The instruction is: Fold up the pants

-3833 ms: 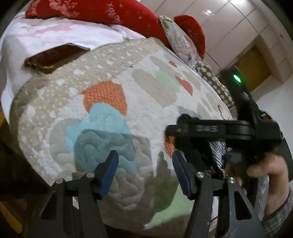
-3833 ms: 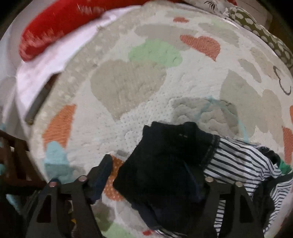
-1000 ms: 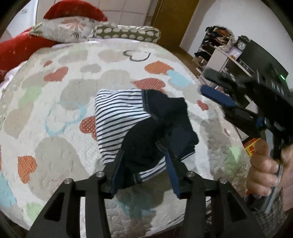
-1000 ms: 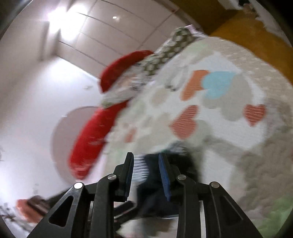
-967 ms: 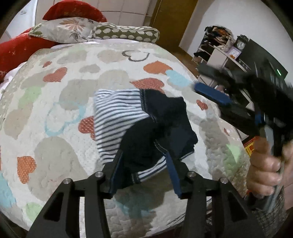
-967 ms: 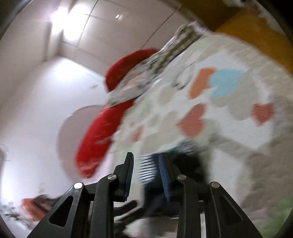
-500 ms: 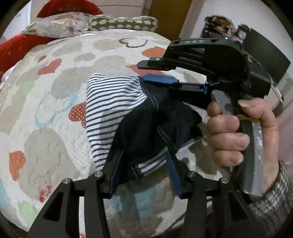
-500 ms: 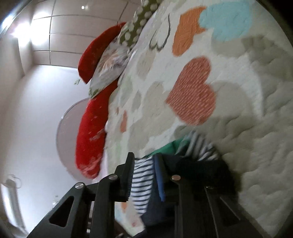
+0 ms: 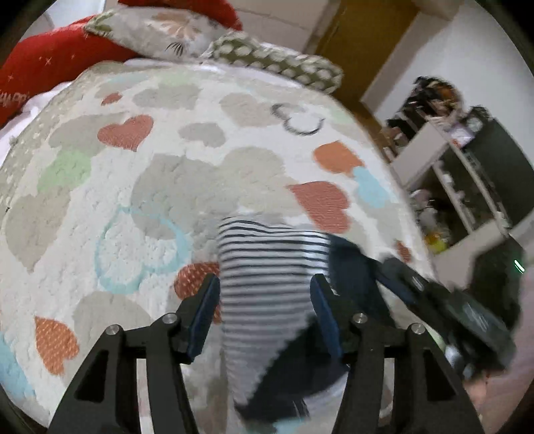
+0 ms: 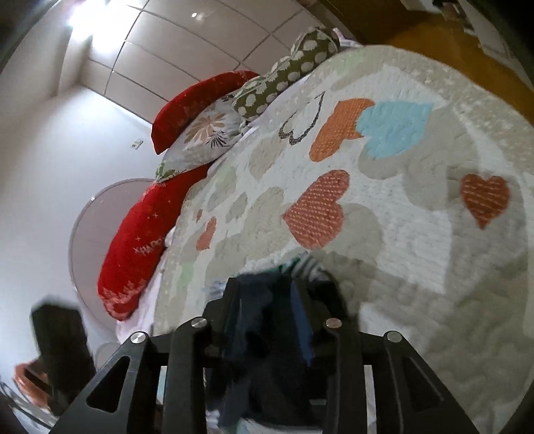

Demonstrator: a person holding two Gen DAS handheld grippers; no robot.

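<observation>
The pants [image 9: 267,277] lie bunched on the heart-patterned bedspread [image 9: 150,200], part black-and-white striped, part dark navy [image 9: 353,267]. My left gripper [image 9: 263,310] hovers over the striped part. Its jaws are opening, and the cloth lies between the blue pads [image 9: 205,310] without being pinched. My right gripper [image 9: 400,283] shows as a blur at the navy edge on the right. In the right wrist view the right gripper [image 10: 267,313] has dark navy cloth [image 10: 267,350] bunched between its fingers. Its jaws are opening, with the cloth still filling the gap.
Red pillows [image 9: 50,66], a floral cushion [image 9: 167,30] and a dotted cushion [image 9: 277,63] line the head of the bed. A cluttered shelf unit [image 9: 450,167] stands past the bed's right edge. The bedspread [image 10: 400,233] stretches bare beyond the pants.
My left gripper has let go of the navy cloth, widened and shifted over the striped part. My right gripper came in from above and right, dropped low at the navy edge, and now has cloth in its gap.
</observation>
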